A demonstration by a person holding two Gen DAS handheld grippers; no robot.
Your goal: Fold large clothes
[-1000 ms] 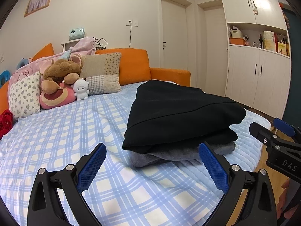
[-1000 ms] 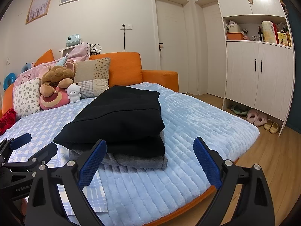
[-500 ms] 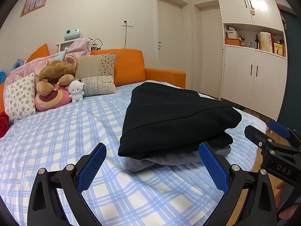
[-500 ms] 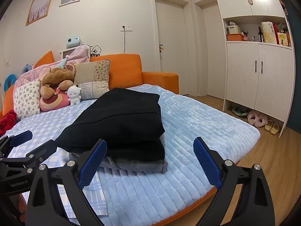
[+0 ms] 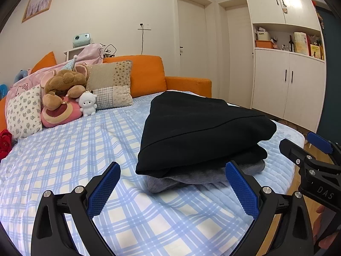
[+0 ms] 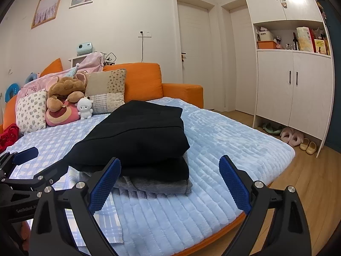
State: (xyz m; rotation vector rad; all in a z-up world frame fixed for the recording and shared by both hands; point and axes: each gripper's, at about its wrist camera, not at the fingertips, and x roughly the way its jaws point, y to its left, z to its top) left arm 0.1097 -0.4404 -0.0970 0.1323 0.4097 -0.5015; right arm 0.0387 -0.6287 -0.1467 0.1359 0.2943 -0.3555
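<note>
Stack of folded clothes is seen near the foot of the bed (image 5: 64,149): black garment (image 5: 202,128) on top, a second dark layer beneath it, grey garment (image 5: 191,177) at the bottom, all resting on the light blue plush blanket (image 6: 223,145) beside the checked sheet (image 5: 85,140).

Left gripper (image 5: 172,188): fingers spread wide, nothing held, hovering short of the stack's near edge. Right gripper (image 6: 169,184): likewise spread, nothing clamped, aimed at the stack's near corner. No cloth is touched by either.

Change over the last second: little. Both grippers have been kept apart; the left view has shifted slightly, with the stack now sitting marginally more central and lower between the fingers. The stack itself has not been disturbed.

Judgement: folding of this garment appears finished, and it has been set on the pile. No unfolded garment is visible in either view, so the task is likely at or near its end, or a next item must be fetched from outside the frame.

Pillows and plush toys (image 5: 64,89) at the head are well apart from the work.
</note>
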